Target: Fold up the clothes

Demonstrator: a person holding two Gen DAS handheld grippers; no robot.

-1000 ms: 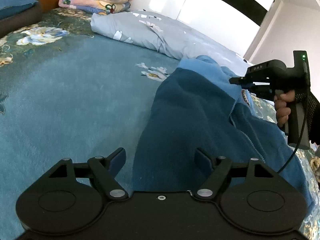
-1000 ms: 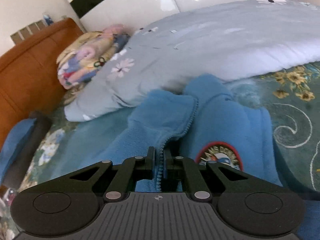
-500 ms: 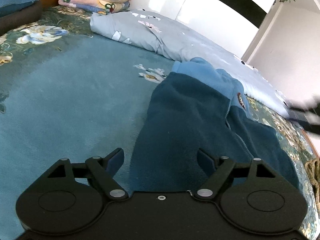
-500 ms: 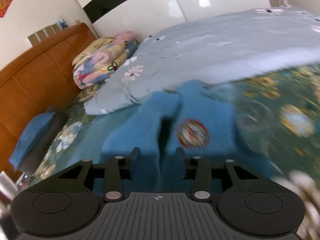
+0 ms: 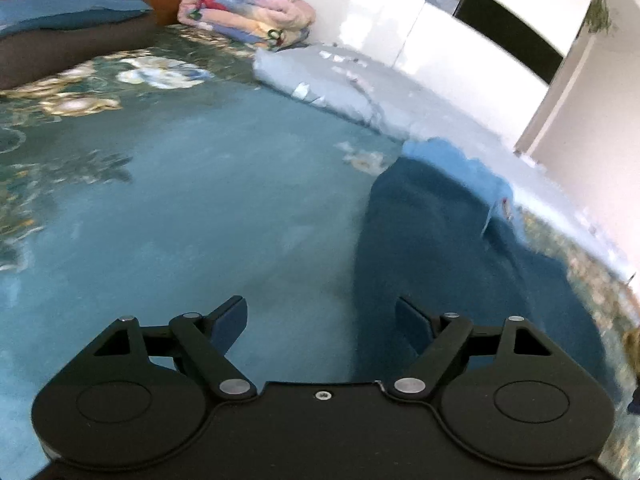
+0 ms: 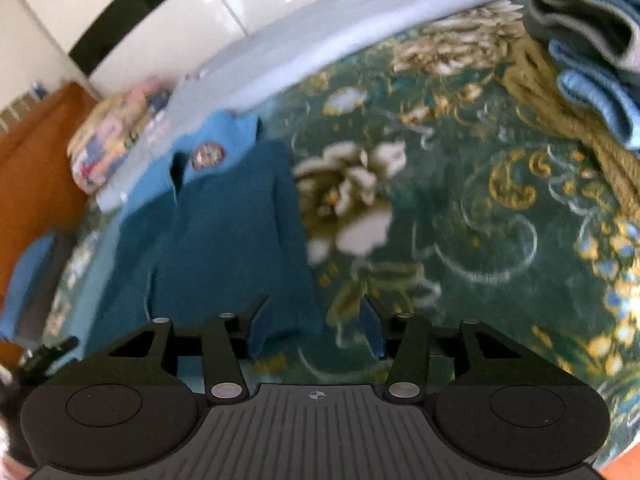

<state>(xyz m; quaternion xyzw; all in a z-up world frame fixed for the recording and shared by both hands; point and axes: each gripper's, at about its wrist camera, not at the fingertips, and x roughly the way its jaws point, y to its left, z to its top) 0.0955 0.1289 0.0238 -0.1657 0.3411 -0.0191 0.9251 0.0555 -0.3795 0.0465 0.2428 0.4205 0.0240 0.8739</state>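
Jacket (image 6: 224, 240), blue fleece with a lighter blue collar, lay flat on the bedspread (image 5: 168, 220), folded into a long narrow shape. A round red-rimmed badge (image 6: 208, 156) showed on its chest just below the collar. In the left wrist view the same jacket (image 5: 440, 240) stretched away from the camera on the right side of the bed, collar end farthest, next to a pale grey-blue duvet (image 5: 360, 92) with small flower prints.

Left gripper (image 5: 320, 316) hovered with its fingers spread wide and nothing between them; the near edge of the jacket lay under the right finger, the plain teal middle of the bedspread under the left one. Contact with the cloth could not be judged.

Right gripper (image 6: 314, 320) was likewise parted and empty. Its left finger sat over the jacket's near right corner, its right finger over the gold and white floral border of the bedspread. Both views were smeared with motion blur.

Elsewhere: a folded multicoloured quilt (image 5: 248, 16) against the wooden headboard (image 6: 28, 184), a blue pillow (image 5: 68, 12) on a dark one at the head of the bed. In the right wrist view, a stack of folded blue and grey clothes (image 6: 592, 40) sat at the upper right, a tan knitted piece among them, well apart from the jacket.
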